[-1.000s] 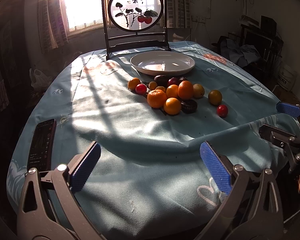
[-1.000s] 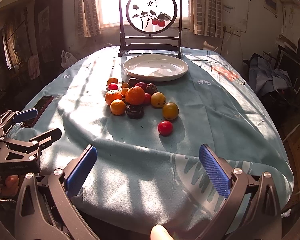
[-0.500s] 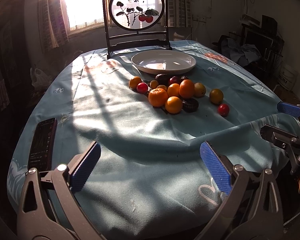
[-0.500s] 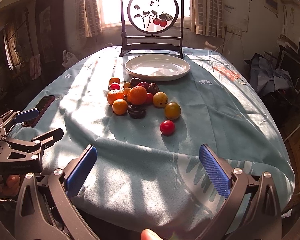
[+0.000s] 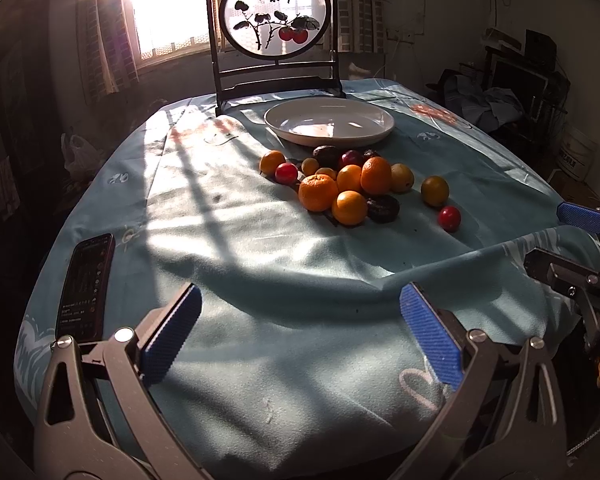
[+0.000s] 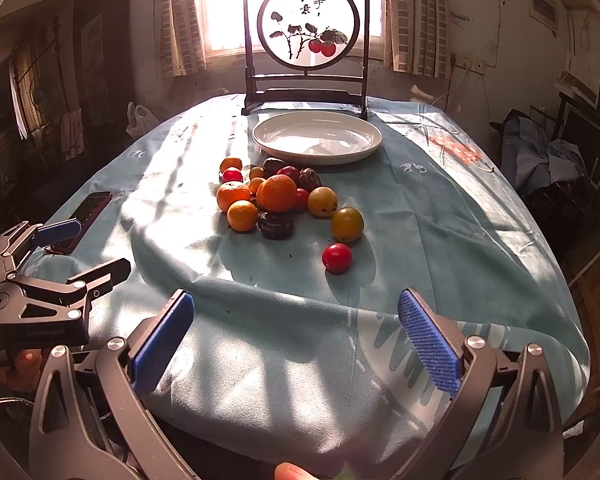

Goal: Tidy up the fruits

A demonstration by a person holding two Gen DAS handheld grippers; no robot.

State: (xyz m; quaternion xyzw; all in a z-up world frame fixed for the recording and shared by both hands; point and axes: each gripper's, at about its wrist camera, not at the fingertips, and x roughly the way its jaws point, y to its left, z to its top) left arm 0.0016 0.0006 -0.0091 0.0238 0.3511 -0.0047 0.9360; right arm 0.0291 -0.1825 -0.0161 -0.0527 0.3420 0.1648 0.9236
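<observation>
Only dark fruits (image 6: 276, 225) blur in the pile's shadow; left gripper (image 5: 300, 330) and right gripper (image 6: 296, 334) gape, empty.

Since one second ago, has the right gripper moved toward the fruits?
Yes, slightly forward. In the right wrist view the white plate and the red fruit sit a little lower and larger than before, while the right gripper is open.

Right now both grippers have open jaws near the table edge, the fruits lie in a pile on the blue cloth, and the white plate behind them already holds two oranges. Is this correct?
One detail is wrong: the white plate holds nothing. The right wrist view shows its inside bare, and all the fruits are on the blue cloth in front of it. The rest stands: left gripper and right gripper both have open jaws near the table edge.
</observation>
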